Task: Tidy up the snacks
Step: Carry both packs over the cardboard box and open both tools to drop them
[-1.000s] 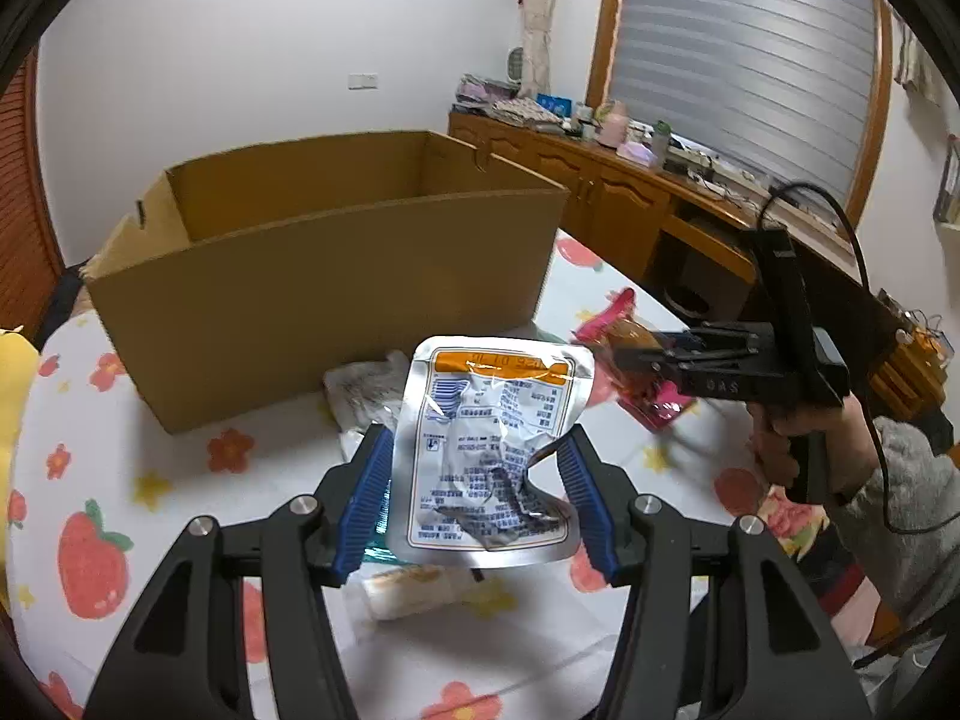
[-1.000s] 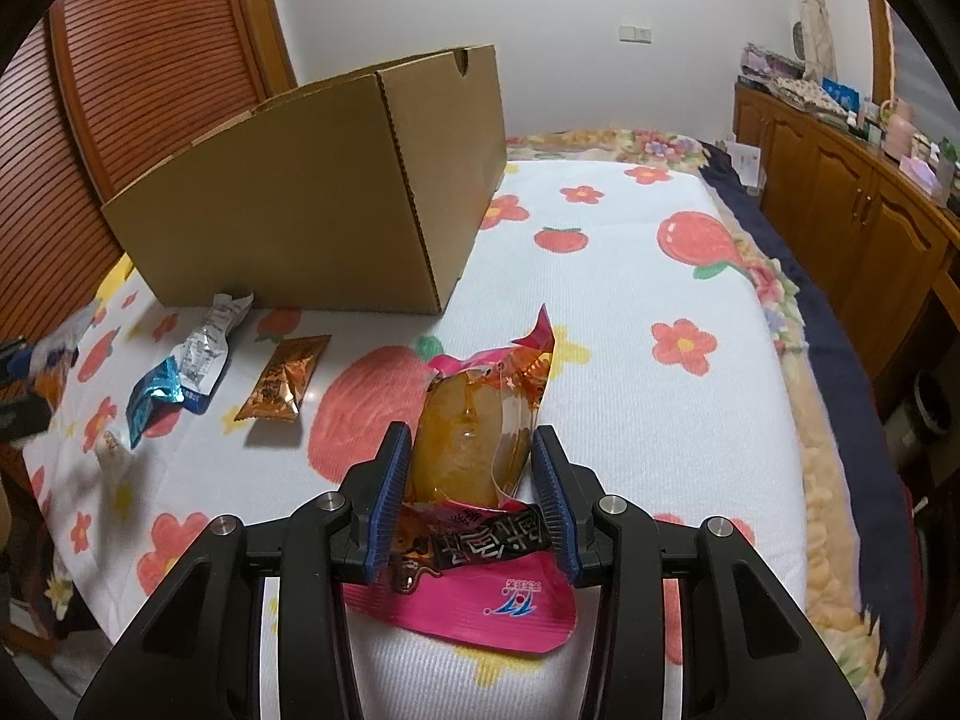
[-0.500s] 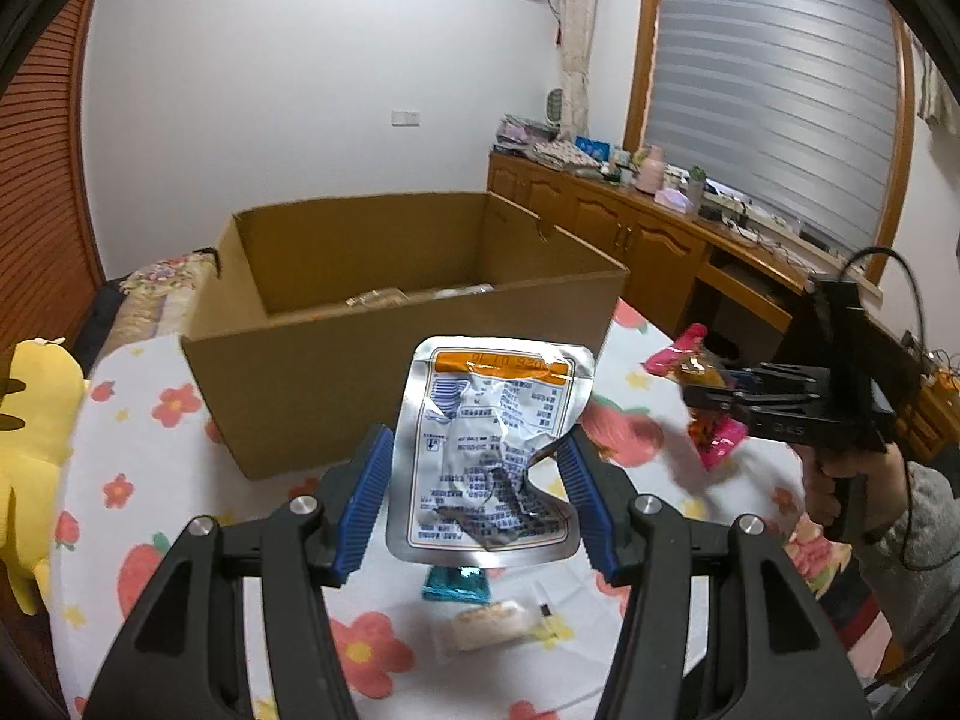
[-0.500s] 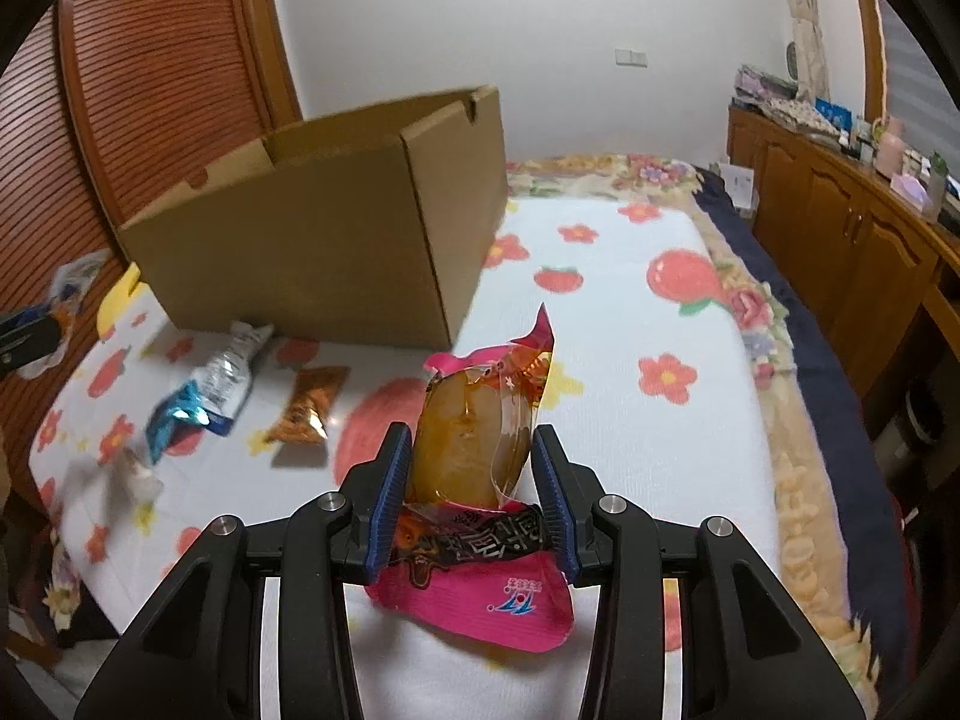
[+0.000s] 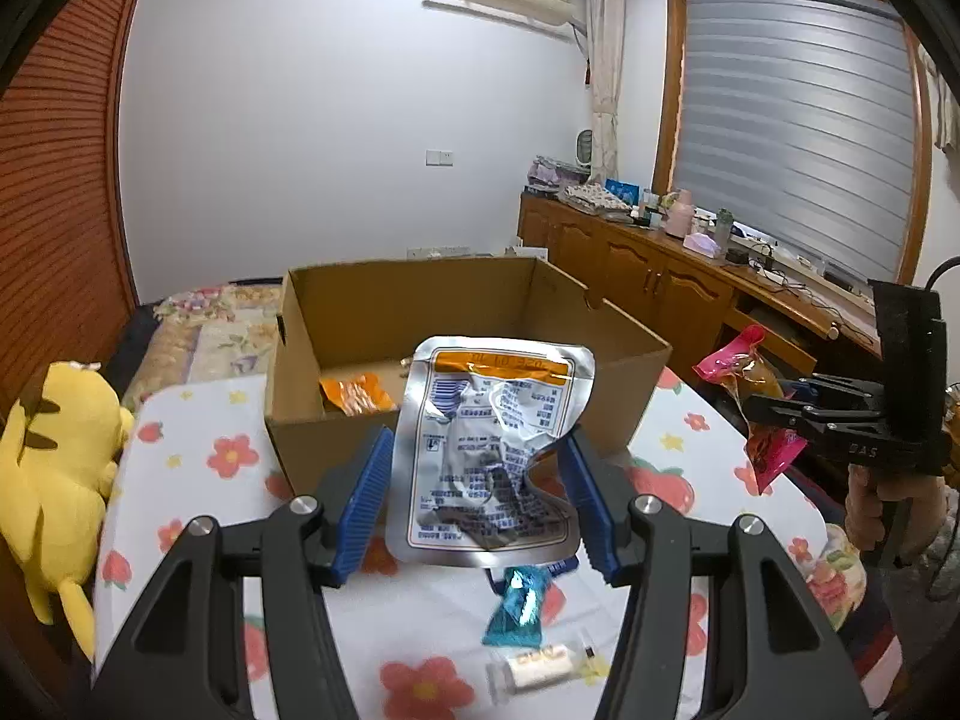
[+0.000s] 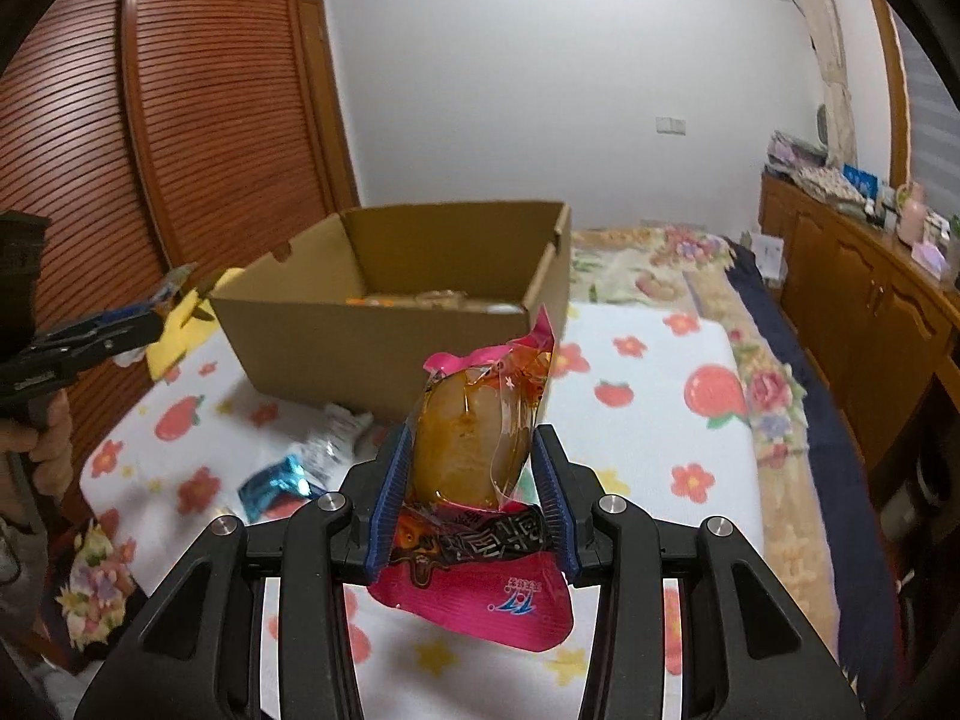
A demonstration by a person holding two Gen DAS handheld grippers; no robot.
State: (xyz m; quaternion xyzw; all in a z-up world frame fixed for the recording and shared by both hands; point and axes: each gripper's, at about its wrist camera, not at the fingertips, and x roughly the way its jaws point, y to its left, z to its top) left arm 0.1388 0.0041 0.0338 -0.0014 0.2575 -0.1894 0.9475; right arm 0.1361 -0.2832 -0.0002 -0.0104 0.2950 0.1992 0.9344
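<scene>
Counting what lies about: two tongs, one cardboard box, and several snack packets. The left tongs pinch a silver foil pouch between blue pads, held in the air in front of the box. The right tongs pinch one pink packet with a brown snack inside, also held clear of the cloth.

On the strawberry-and-flower cloth near the box lie one teal wrapper and one small clear packet. Only the left wrist view shows the orange packet on the box floor, a yellow plush toy at the cloth's left edge, and the window blind. Only the right wrist view shows a crumpled silver-white wrapper beside the box, and the slatted wooden doors. Each view catches the other tongs with the hand holding them.

Wooden cabinets line one white-walled side.
</scene>
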